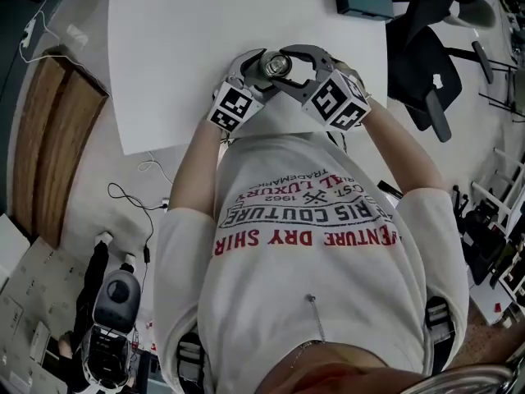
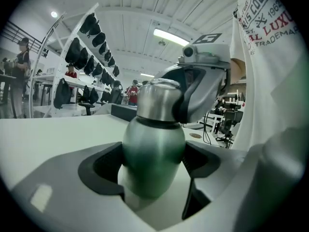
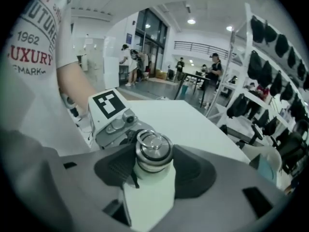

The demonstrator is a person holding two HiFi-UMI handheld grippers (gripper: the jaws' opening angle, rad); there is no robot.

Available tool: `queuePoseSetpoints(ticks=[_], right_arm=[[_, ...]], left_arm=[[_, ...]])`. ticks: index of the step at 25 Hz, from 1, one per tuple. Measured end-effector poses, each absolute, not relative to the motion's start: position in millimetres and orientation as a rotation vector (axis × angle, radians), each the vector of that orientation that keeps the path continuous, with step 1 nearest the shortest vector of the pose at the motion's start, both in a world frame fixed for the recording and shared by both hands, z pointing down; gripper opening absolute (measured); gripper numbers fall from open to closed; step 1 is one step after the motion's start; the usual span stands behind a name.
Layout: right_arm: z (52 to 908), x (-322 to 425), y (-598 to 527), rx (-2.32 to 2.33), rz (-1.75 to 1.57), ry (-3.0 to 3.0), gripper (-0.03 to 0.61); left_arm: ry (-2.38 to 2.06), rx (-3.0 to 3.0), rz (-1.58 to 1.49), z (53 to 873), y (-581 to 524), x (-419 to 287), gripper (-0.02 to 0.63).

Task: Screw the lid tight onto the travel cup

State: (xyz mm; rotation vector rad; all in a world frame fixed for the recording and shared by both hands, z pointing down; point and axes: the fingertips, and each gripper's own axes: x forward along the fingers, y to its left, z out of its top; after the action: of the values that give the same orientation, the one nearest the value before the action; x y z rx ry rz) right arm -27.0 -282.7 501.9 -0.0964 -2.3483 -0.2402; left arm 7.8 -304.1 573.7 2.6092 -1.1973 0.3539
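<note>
Head view: both tongs meet over the table's (image 1: pixel 164 56) near edge. Our left tongs (image 2: pixel 153 162) clamp the travel cup (image 2: pixel 153 139) round its green body; our right tongs (image 3: pixel 153 167) grip its lid (image 3: pixel 153 151) (ring-topped steel) on both sides.

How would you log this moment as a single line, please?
left hand-held gripper: shut on travel cup | right hand-held gripper: shut on lid | lid sits on cup mouth

Travel cup (image 2: pixel 153 153): green metal body, upright, clamped at its belly between the left gripper (image 2: pixel 153 162) jaws. Steel lid (image 3: pixel 153 151), ring on top, sits on the cup's neck between the right gripper (image 3: pixel 155 168) pads, touching both.
</note>
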Motion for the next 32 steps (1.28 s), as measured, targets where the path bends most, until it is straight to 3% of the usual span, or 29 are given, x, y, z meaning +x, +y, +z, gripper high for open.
queuePoseSetpoints(ticks=[7,23,32], right_arm=[[503.0,-21.9,-287.5,0.144,-0.141,-2.435,0.252],[502.6,-18.3,-281.5,-0.720,-0.286,-2.220,0.270],[506.3,-20.7,-276.2,-0.875,-0.363,-2.136,0.245]], left_arm=[[-1.200,2.609,0.359,574.9,-306.4,12.3,0.384],[-1.191,2.606,0.359,582.4,-313.2,10.2,0.383],[-1.196,2.608,0.362,579.8,-309.3,7.4,0.383]])
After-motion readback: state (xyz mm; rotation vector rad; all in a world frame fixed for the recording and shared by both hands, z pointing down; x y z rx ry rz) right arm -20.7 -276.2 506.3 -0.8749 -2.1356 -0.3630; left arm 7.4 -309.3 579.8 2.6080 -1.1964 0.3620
